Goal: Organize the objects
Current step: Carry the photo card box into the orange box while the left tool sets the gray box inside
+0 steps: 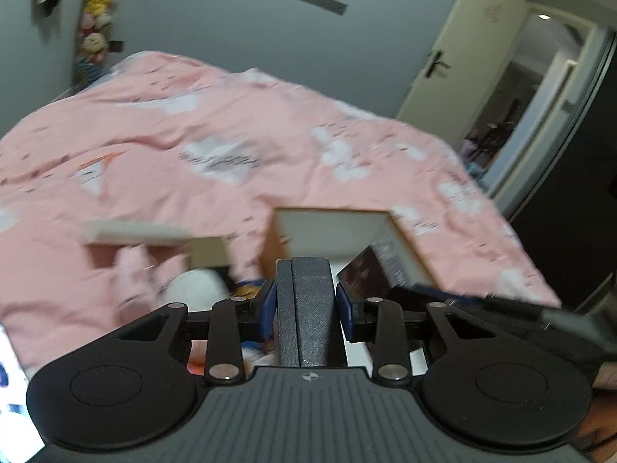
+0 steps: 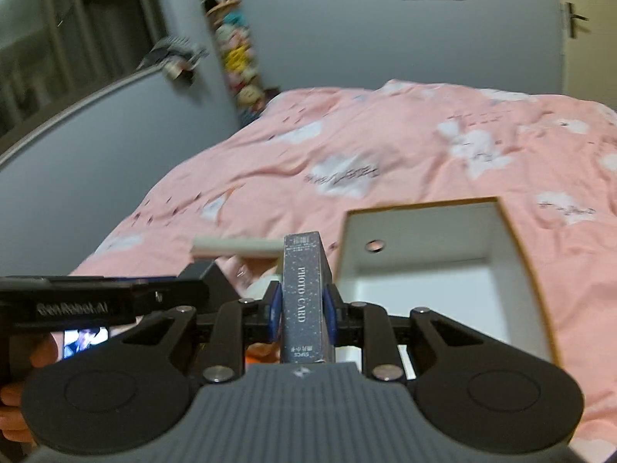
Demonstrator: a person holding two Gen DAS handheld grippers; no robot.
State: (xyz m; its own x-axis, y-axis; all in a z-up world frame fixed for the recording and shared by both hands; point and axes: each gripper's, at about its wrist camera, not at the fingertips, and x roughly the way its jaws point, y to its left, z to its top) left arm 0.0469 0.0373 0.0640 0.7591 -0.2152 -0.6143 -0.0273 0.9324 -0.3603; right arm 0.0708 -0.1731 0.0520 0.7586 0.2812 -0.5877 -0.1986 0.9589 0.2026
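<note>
My right gripper is shut on a dark, speckled photo card box and holds it upright just left of an open white box with brown edges on the pink bed. My left gripper is shut and empty, its two dark fingers pressed together in front of the same open box. The photo card box shows to its right. A flat beige lid lies left of the box and also shows in the right wrist view. The left gripper's body shows at the left.
A pink duvet with white clouds covers the bed. A white round item and a pink soft item lie by the lid. Photo cards lie at lower left. Plush toys hang on the grey wall. A door stands at right.
</note>
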